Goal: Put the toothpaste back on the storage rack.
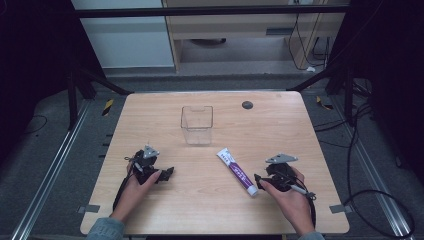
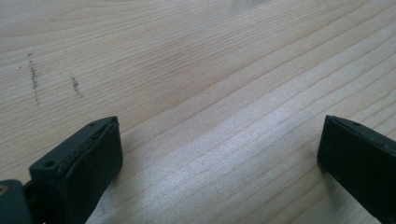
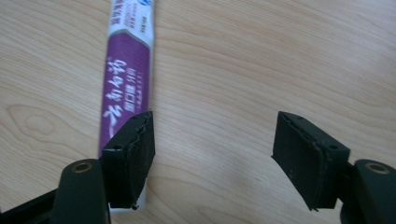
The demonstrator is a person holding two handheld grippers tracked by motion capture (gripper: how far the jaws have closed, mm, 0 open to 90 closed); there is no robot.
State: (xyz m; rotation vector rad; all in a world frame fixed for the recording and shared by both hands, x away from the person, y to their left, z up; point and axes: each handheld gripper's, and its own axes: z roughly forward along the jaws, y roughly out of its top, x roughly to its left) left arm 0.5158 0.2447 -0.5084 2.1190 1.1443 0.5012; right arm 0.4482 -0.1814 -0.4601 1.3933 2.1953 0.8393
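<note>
High view: early in the job, by the look of it, at the approach before a pickup. Purple-and-white toothpaste tube [image 1: 237, 171] flat on the wooden worktop [image 1: 210, 210], lying at a slant, cap end nearest the right tongs [image 1: 258, 181], crimped end aimed up toward the clear plastic box [image 1: 197, 124]. Box upright near the middle of the worktop, nothing visible inside, well apart from the tube. Right tongs just beside the cap end, low over the wood. Left tongs [image 1: 168, 173] off on the other side, well apart from tube and box alike, idle over bare wood. Small dark disc [image 1: 247, 104] near the far edge, out of the way.

Left gripper view: left tongs [image 2: 219, 149] spread wide, holding nothing, touching nothing but perhaps the worktop; plain wood grain between the two black pads, a few faint dark scuffs [image 2: 35, 79] further out.

Right gripper view: right tongs [image 3: 215, 149] spread wide, gripping nothing. Tube [image 3: 127, 79] running up and away along the left-hand pad [image 3: 133, 154], outside the gap rather than in it; impossible to tell whether pad and tube actually touch. Bare wood between the pads.

Next move, as a judgement: shift sideways so the tube sits between both pads, then close across its narrow width. Likely destination the clear box.
</note>
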